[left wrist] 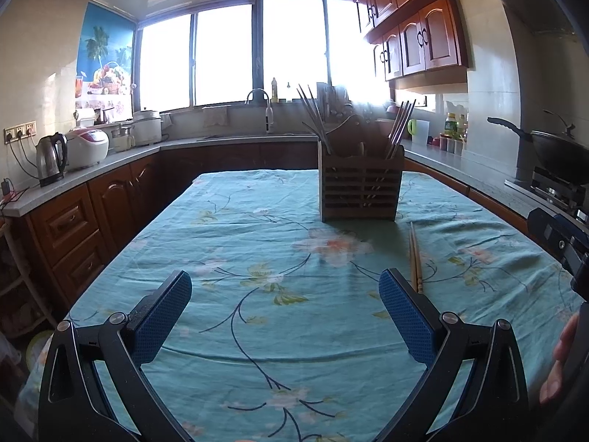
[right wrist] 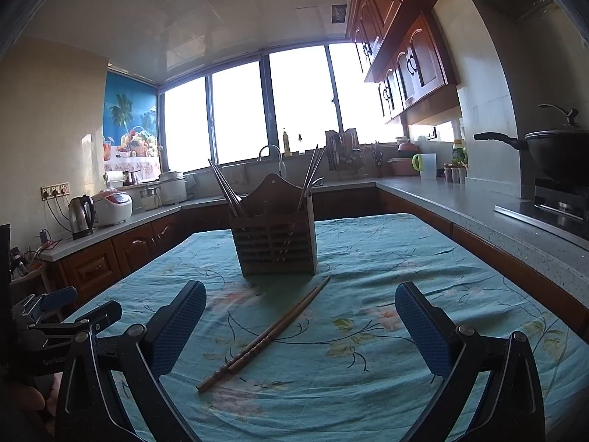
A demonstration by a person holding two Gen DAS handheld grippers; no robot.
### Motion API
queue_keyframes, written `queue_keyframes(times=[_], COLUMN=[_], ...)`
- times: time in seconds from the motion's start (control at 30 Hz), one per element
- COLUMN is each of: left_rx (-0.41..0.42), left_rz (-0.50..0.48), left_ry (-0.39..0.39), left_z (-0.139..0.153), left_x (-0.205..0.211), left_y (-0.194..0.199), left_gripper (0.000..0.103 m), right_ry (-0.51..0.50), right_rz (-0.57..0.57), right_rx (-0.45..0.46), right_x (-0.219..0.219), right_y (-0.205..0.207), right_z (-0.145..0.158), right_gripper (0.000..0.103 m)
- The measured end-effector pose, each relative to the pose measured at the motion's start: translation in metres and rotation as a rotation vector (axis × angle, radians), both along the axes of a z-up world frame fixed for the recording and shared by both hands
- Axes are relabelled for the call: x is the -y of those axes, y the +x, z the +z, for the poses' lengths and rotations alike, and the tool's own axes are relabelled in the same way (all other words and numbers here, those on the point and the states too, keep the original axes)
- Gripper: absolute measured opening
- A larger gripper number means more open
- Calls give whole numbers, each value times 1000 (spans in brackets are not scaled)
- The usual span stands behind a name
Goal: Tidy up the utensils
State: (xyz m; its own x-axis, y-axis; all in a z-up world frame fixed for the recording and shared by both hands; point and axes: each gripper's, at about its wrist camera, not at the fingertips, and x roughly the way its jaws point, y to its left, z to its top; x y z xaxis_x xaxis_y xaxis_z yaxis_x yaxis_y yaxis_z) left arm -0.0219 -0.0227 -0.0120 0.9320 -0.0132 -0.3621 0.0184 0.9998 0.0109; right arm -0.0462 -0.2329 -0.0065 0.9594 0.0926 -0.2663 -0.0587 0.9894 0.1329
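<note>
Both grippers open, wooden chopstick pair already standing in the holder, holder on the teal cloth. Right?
Not quite. The right wrist view shows the wooden chopstick pair lying flat on the teal cloth in front of the holder. Left gripper and right gripper are open.

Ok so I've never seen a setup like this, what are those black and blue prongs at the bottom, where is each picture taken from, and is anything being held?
The prongs are two hand-held grippers, one in each of a person's hands. Each carries a wide-angle camera looking along its fingers, so one picture comes from the left gripper and one from the right gripper. Both are open and hold nothing. Below them is a table with a blue flowered cloth. On it stands a slatted wooden utensil holder with chopsticks sticking up at both ends. One loose pair of wooden chopsticks lies flat on the cloth in front of it, nearer the right gripper. Around is a kitchen counter.
</note>
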Motion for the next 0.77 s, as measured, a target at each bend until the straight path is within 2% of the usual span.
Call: queue_keyframes(times=[0.77], left_rx=[-45], left_rz=[-21], left_ry=[-13], left_z=[2], left_x=[2], left_y=[9], left_gripper=[103], right_ry=[9], right_rz=[26], right_rx=[-54], right_x=[6], right_y=[19], right_z=[4], right_gripper=[103])
